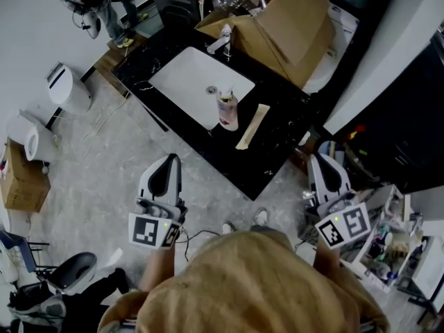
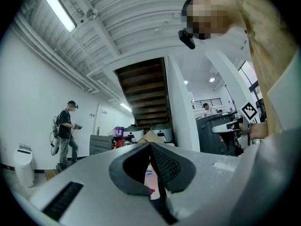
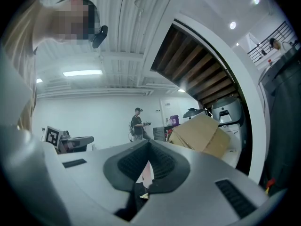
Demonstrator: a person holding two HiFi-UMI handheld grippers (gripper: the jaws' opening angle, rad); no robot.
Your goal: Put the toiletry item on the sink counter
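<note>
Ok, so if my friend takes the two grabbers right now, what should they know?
Left gripper: jaws shut, nothing in them, held back from the counter.
Right gripper: jaws shut, empty, also held back from the counter.
Things: the toiletry bottle stands upright on the black sink counter, at the rim of the white basin. A long beige packet lies flat to its right, not touching it.
Done: the bottle appears to be placed on the counter.
Left: probably nothing. Neither gripper is carrying anything.
</note>
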